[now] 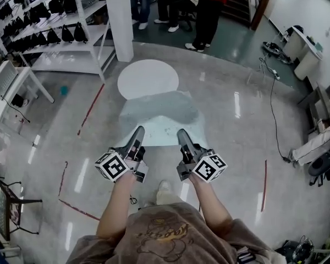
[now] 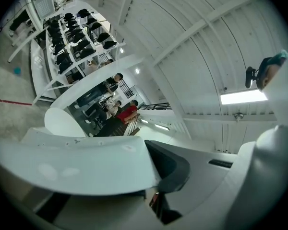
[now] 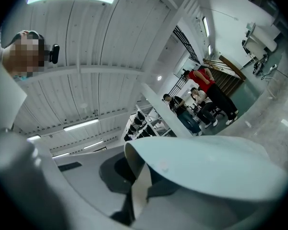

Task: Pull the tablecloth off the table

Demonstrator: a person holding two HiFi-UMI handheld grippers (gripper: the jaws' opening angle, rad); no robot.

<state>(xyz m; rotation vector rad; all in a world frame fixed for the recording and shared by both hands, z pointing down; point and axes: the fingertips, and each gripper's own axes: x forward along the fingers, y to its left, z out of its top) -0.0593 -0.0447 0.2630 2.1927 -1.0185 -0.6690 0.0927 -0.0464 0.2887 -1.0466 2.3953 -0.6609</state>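
A pale blue-green tablecloth stretches from the near edge of a round white table down toward me. Most of the tabletop is bare. My left gripper is shut on the cloth's near left edge. My right gripper is shut on its near right edge. In the left gripper view the cloth spreads out flat from the shut jaws of the left gripper. In the right gripper view a folded edge of the cloth is pinched between the jaws of the right gripper.
White shelves with several black items stand at the left. A white pillar rises behind the table, and people stand beyond it. Cables and equipment lie at the right. Red tape lines mark the glossy floor.
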